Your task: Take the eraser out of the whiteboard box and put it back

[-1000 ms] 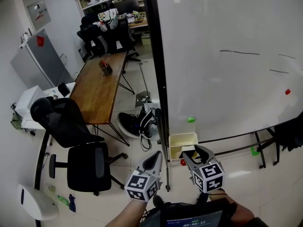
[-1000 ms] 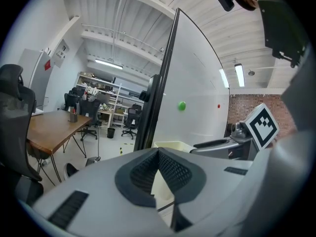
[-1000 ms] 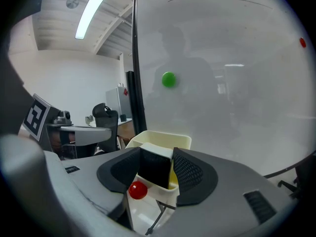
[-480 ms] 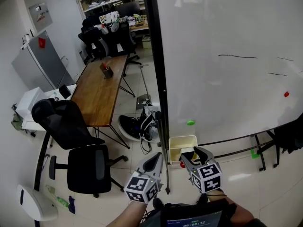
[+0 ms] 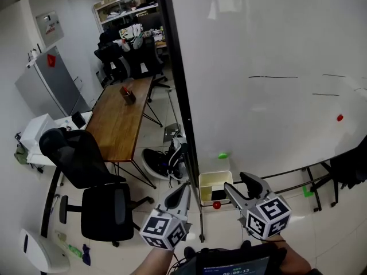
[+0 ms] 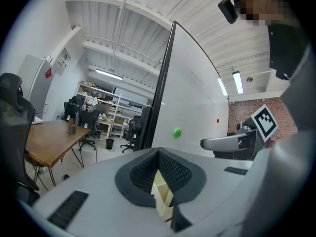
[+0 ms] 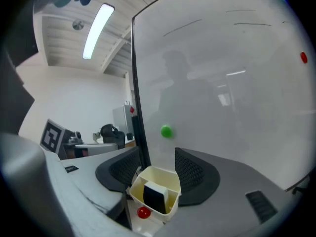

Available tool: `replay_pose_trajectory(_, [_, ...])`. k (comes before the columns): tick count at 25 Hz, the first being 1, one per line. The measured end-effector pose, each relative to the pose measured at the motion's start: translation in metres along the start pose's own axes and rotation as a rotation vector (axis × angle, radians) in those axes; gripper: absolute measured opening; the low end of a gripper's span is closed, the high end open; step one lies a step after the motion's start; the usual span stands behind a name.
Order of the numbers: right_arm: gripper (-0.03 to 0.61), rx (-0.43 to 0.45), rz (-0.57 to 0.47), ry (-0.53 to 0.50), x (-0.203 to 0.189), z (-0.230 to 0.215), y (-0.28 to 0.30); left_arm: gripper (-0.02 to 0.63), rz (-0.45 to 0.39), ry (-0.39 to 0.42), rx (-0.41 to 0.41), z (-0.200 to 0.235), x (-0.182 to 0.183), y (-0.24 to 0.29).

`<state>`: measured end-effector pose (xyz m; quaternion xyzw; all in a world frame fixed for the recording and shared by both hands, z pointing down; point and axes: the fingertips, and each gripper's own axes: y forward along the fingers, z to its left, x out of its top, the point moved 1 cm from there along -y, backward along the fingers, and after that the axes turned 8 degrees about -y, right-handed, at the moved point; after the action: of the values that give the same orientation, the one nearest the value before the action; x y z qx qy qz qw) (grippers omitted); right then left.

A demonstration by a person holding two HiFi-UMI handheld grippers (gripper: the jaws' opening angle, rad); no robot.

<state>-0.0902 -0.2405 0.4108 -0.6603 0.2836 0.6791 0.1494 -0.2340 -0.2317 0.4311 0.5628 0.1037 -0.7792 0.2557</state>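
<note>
A cream whiteboard box (image 5: pixel 207 181) hangs at the bottom left corner of the whiteboard (image 5: pixel 269 50). The black eraser (image 5: pixel 218 195) stands inside it, also plain in the right gripper view as eraser (image 7: pixel 155 196) in box (image 7: pixel 168 177). My right gripper (image 5: pixel 244 187) is just right of the box and apart from it. Its jaws are opening and nothing is held between the pads (image 7: pixel 193 174). My left gripper (image 5: pixel 183 191) hovers left of the box, shut and empty. In the left gripper view a sliver of the box (image 6: pixel 163 194) shows past the left gripper (image 6: pixel 159 154).
A green magnet (image 5: pixel 222 155) sticks to the board above the box; a red magnet (image 5: pixel 217 205) sits under it. The board's black frame post (image 5: pixel 179 113) stands between the grippers. Left of it are a wooden table (image 5: pixel 120 119), black office chairs (image 5: pixel 97 202) and shoes (image 5: pixel 163 156).
Both grippers have risen. The right gripper has drawn back from the box toward the lower right, its jaws spread wider, and the eraser in the box now shows.
</note>
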Motion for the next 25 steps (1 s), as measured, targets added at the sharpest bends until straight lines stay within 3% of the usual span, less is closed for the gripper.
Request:
replay_pose_trajectory(4, [0.245,0.030,-0.106,-0.031,0.048,-0.004,-0.030,0.026,-0.053,0.008,-0.026,-0.023,0.027,-0.004])
replay_pose_trajectory(5, [0.206,0.022,-0.126,-0.041,0.056,-0.007,-0.037,0.026,-0.065,0.023,-0.037,-0.030,0.032,-0.005])
replay_pose_trajectory(7, [0.024,0.000,-0.153,-0.057,0.066,-0.013,-0.050,0.025,-0.075,0.051,-0.051,-0.041,0.036,-0.005])
replay_pose_trajectory(16, [0.023,0.006,-0.174,-0.060,0.070,-0.021,-0.073,0.026,-0.077,0.060,-0.091,-0.073,0.041,-0.003])
replay_pose_trajectory(25, [0.021,0.024,-0.190,-0.055,0.073,-0.040,-0.091,0.026,-0.102,0.074,-0.076,-0.101,0.046,0.003])
